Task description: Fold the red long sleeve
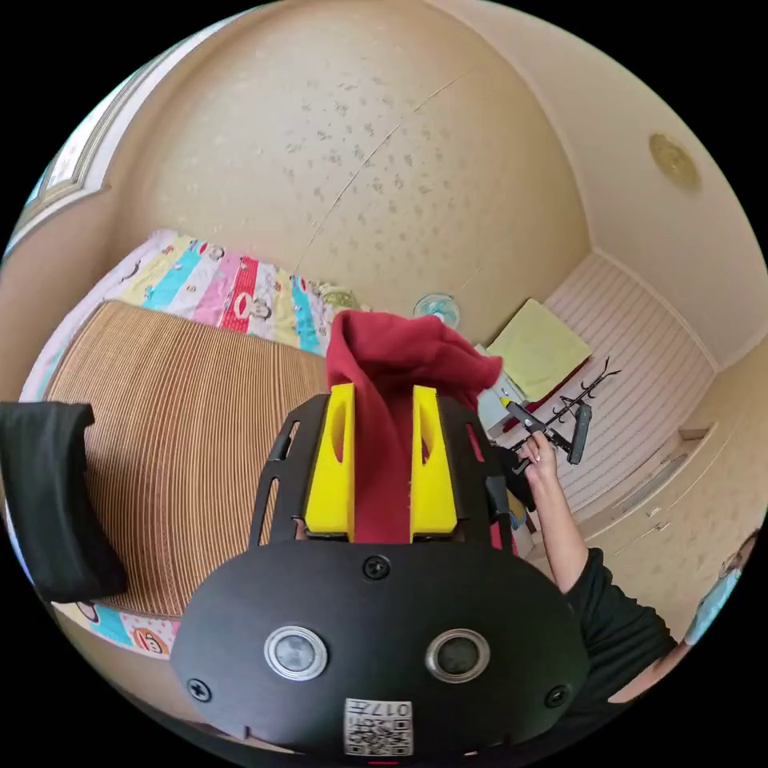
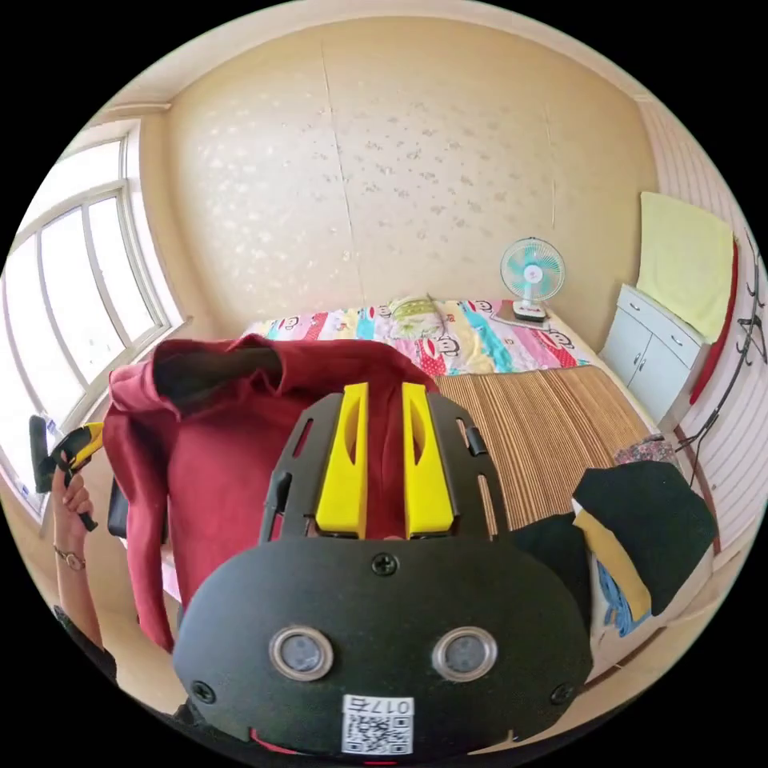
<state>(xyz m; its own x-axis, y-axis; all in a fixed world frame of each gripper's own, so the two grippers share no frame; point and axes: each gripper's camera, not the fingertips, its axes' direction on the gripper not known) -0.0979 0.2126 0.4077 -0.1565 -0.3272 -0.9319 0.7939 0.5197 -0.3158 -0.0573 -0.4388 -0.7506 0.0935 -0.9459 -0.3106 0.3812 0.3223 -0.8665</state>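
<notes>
Left gripper (image 1: 382, 400) pinches red long sleeve (image 1: 400, 360), frame centre | right gripper (image 2: 384, 400) clamps it too | garment lifted off mat (image 2: 544, 424), likely to spread it flat

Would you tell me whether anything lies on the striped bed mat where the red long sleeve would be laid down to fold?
Mostly no. The red long sleeve hangs clamped in both yellow claws, left claw and right claw. The brown striped mat looks bare in the middle; a dark folded clothes pile sits at its edge.
</notes>
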